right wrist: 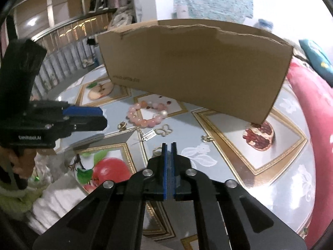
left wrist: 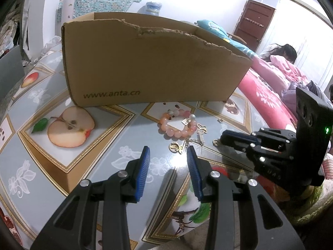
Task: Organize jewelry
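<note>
A pink bead bracelet [left wrist: 177,125] [right wrist: 145,112] lies on the table in front of a cardboard box [left wrist: 149,62] [right wrist: 197,66]. Near it are a gold butterfly charm [left wrist: 201,128] [right wrist: 164,130], a tagged chain [right wrist: 150,134], a gold pendant [left wrist: 174,147] [right wrist: 122,125] and a small gold earring [right wrist: 207,138]. My left gripper [left wrist: 168,152] [right wrist: 103,116] hovers open and empty just short of the pendant. My right gripper [right wrist: 169,144] [left wrist: 222,137] is shut, tips down at the table. A gold ring [left wrist: 215,141] [right wrist: 156,151] touches its tip; whether it is pinched is hidden.
The round table [left wrist: 116,162] wears an oilcloth with printed fruit. A pink quilt [left wrist: 268,102] borders it on the right, and a person lies beyond. The torn-rimmed box blocks the table's far side. A person's green and white sleeve [right wrist: 25,195] shows under the left gripper.
</note>
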Demonstrator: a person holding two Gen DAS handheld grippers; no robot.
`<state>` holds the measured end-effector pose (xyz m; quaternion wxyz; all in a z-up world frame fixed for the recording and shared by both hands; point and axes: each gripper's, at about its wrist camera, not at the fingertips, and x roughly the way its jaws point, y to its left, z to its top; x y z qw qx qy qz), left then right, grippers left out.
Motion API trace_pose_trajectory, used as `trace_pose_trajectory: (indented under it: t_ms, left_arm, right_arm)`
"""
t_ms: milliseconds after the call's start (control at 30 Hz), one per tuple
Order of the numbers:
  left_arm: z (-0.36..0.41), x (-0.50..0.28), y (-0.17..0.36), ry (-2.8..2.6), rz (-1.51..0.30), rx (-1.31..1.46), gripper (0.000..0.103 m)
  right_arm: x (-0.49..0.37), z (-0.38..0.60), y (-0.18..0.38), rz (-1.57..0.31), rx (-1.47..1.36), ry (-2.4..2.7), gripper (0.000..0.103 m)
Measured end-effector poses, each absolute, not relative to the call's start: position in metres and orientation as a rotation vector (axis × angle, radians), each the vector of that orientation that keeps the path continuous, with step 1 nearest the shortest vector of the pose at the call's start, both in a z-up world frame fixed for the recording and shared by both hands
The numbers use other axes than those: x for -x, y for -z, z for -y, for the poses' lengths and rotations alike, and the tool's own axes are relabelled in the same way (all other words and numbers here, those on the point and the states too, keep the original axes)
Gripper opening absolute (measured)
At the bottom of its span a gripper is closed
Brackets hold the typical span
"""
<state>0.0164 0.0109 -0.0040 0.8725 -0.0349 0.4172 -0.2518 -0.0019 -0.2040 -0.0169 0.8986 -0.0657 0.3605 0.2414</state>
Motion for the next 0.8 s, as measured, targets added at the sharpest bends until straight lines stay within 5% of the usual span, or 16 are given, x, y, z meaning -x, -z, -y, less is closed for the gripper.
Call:
trace_pose_trajectory:
  t_ms: [167,800]
  left_arm:
    - [-0.011,-0.017,0.004,0.525,-0.875,0.073,0.036]
    - [-0.008,-0.016,0.005,0.526,-0.874,0.066,0.036]
  right_arm:
    - [0.007,0.199,0.015,-0.742,0.108,-0.538,0.017]
    - [0.002,0.188,0.024,-0.724,0.175,-0.496,0.010]
